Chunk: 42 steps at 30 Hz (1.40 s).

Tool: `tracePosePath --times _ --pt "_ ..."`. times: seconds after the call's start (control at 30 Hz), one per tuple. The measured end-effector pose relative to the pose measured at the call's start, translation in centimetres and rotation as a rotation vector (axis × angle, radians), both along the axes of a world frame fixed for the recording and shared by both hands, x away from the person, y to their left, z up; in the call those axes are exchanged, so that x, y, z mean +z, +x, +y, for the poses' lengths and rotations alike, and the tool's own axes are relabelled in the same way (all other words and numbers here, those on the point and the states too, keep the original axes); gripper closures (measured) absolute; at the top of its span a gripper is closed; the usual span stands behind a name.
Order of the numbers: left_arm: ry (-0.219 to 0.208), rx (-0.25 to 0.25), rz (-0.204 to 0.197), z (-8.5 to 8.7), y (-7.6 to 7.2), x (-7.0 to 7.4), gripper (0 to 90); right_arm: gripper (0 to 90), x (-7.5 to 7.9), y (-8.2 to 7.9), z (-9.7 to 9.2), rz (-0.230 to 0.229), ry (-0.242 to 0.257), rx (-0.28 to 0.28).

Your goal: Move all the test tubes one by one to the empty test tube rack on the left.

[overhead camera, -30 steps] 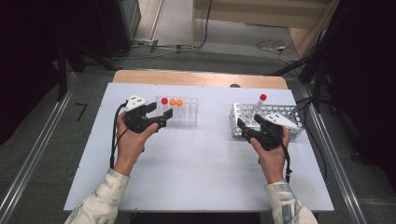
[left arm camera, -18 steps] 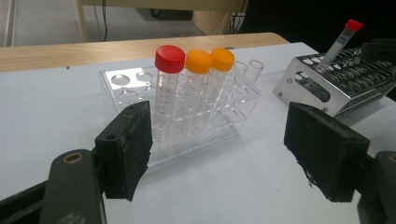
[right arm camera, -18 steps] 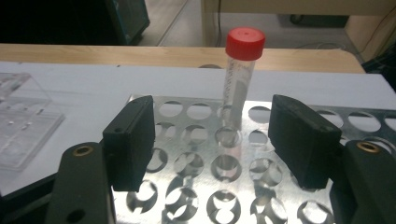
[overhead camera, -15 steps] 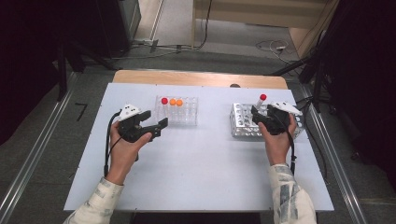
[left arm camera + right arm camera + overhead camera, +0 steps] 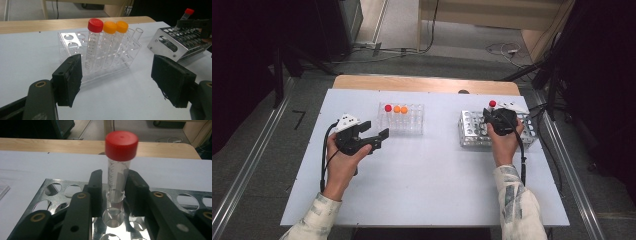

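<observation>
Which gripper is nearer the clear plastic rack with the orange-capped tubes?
Left. The left gripper hovers open just in front of the clear rack; the right gripper grips a red-capped tube at the metal rack.

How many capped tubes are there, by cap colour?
Red caps: 2, one in the clear rack, one in the metal rack between the right tongs.
Orange caps: 2, in the clear rack.
Total: 4
</observation>
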<state>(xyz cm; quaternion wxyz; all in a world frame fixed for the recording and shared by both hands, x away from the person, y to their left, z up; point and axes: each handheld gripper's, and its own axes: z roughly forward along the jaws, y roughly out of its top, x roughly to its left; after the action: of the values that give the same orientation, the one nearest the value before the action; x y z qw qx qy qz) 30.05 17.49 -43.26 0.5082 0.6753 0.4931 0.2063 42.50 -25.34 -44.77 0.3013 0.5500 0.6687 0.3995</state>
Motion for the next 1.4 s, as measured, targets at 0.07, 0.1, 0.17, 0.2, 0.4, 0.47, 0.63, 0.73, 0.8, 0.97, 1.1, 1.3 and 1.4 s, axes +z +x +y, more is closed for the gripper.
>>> tracePosePath --times 0.07,0.1,0.17,0.2,0.4,0.47,0.63,0.73,0.8,0.97,1.1,1.3,1.4 --pt "-0.001 -0.001 0.002 -0.1 0.0 0.0 25.5 71.1 0.0 0.0 0.0 0.0 -0.003 -0.003" --pt "0.001 -0.004 0.001 -0.1 0.0 0.0 25.4 71.3 0.1 0.0 -0.1 -0.001 -0.006 -0.001" --pt "0.002 -0.003 -0.001 -0.2 -0.1 0.0 25.4 71.4 0.3 -0.1 -0.3 -0.008 0.004 -0.003" --pt "0.001 -0.002 -0.001 -0.1 -0.1 0.0 25.4 71.4 0.6 -0.1 -0.4 -0.013 0.008 -0.003" --pt "0.003 0.001 0.002 0.0 -0.1 0.0 25.3 71.4 3.0 -0.9 -0.6 -0.059 0.019 0.012" --pt "0.003 0.002 0.0 -0.1 -0.1 0.0 24.9 71.4 3.8 -1.2 -0.8 -0.076 0.027 0.017" --pt "0.006 -0.001 -0.001 -0.1 -0.1 0.0 24.2 71.5 5.3 -2.3 -0.9 -0.102 0.022 0.039" --pt "0.009 -0.006 0.002 -0.2 0.0 -0.1 24.2 71.5 5.6 -3.1 -0.7 -0.103 0.013 0.06" --pt "0.01 -0.008 0.001 -0.2 0.0 -0.1 24.2 71.5 5.7 -3.8 -0.4 -0.104 0.009 0.084" --pt "0.008 -0.007 -0.003 -0.3 -0.1 0.0 24.2 71.5 5.6 -5.5 0.9 -0.106 0.011 0.159" --pt "0.015 -0.011 -0.002 -0.3 -0.1 0.0 24.3 71.5 5.6 -6.8 2.4 -0.109 0.007 0.227" --pt "0.014 -0.016 -0.005 -0.5 -0.2 0.1 24.5 71.5 4.8 -8.2 5.2 -0.093 0.007 0.319" --pt "0.016 -0.019 -0.011 -0.6 -0.3 0.2 24.5 71.5 4.3 -8.7 6.8 -0.08 0.013 0.365"
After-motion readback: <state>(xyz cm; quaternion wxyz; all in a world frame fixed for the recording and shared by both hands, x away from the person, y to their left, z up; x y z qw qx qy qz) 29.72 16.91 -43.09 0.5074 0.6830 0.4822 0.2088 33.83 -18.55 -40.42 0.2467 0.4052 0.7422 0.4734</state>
